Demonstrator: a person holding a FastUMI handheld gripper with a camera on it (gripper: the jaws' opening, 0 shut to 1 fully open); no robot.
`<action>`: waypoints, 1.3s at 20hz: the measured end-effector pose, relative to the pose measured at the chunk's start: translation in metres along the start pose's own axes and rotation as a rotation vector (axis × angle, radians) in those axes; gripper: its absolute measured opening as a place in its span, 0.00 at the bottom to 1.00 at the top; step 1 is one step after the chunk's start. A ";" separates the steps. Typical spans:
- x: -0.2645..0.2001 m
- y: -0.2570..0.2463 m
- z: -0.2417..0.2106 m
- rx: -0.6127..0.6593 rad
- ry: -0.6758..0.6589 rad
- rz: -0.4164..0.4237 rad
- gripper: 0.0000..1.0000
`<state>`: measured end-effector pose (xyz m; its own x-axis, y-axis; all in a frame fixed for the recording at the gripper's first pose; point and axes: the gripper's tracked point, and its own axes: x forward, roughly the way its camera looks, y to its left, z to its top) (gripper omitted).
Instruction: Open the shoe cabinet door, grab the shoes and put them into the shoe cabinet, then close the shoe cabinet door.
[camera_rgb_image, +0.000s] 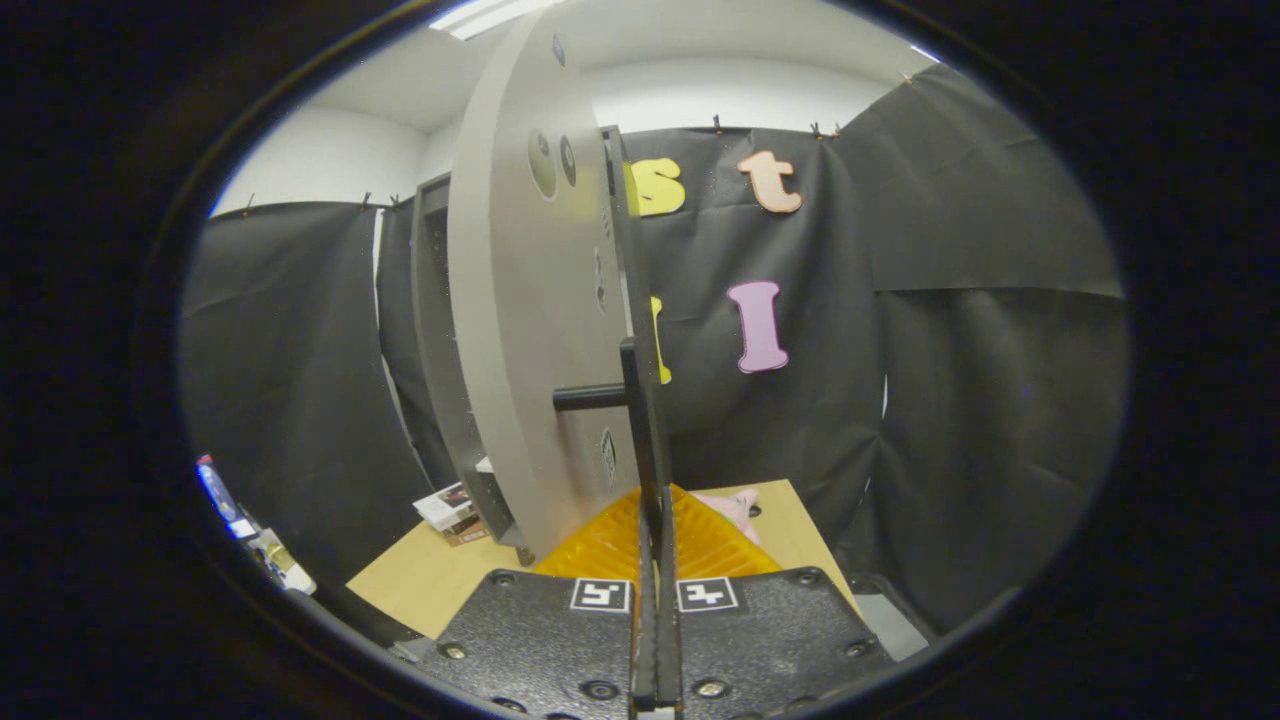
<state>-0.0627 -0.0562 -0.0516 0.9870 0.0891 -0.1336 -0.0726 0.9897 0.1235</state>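
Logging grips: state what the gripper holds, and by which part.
The gripper is shut on the cabinet door, clamping its free edge just below the handle.

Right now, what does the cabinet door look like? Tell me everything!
The cabinet door is a flat grey panel, swung open and seen nearly edge-on, standing upright. Its inner face has round hinge cups near the top. A dark bar handle sticks out from it. The gripper is shut on the door's dark edge. Behind it stands the cabinet.
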 end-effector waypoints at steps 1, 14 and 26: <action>-0.004 -0.001 -0.002 -0.002 0.004 0.000 0.04; -0.088 0.012 -0.032 0.010 -0.025 -0.121 0.47; -0.075 0.142 -0.142 -0.139 0.025 -0.157 1.00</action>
<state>-0.1676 0.0938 -0.1633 0.9840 -0.0669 -0.1654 0.0614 0.9974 -0.0378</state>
